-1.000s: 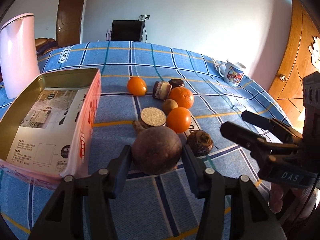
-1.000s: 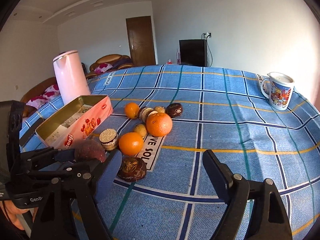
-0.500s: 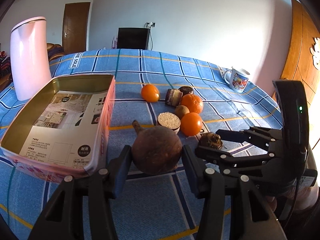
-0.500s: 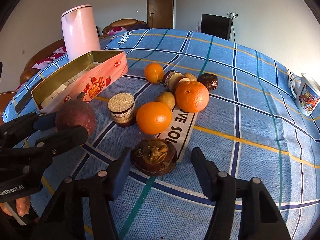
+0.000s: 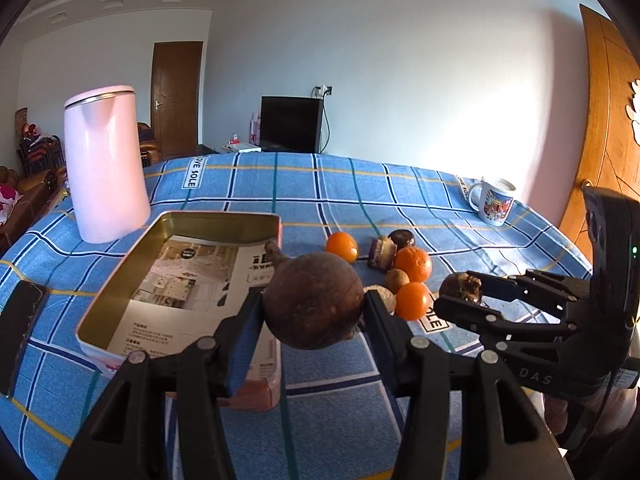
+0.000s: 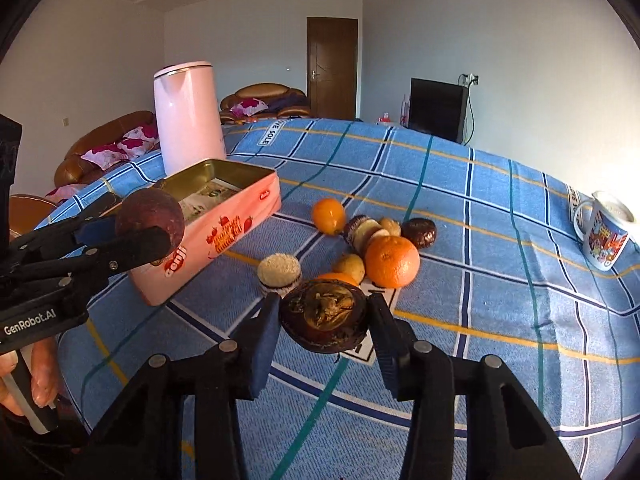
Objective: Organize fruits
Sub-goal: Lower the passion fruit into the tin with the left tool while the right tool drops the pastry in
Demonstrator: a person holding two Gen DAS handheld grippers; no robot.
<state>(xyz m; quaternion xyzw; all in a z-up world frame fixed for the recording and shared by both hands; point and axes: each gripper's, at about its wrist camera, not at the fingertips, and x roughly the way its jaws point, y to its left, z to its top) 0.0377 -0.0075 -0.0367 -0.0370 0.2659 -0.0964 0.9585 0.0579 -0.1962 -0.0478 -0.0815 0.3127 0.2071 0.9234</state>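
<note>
Checked cloth (image 5: 340,408), tin (image 5: 120,280) corner behind left claw (image 5: 314,312)

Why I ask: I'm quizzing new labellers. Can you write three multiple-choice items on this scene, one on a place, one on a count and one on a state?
1. Where does the mug stand?
A. beside the tin
B. near the far right edge of the cloth
C. inside the tin

2. How many oranges lie on the cloth?
A. one
B. five
C. three

3. What state is the tin in?
A. open, with a printed sheet inside
B. shut with a lid
C. upside down

Answers:
1 B, since the mug stands alone at the right, far from the tin.
2 C, since three orange fruits show in the cluster.
3 A, since its gold inner walls and the sheet on its floor are in plain sight.
</note>
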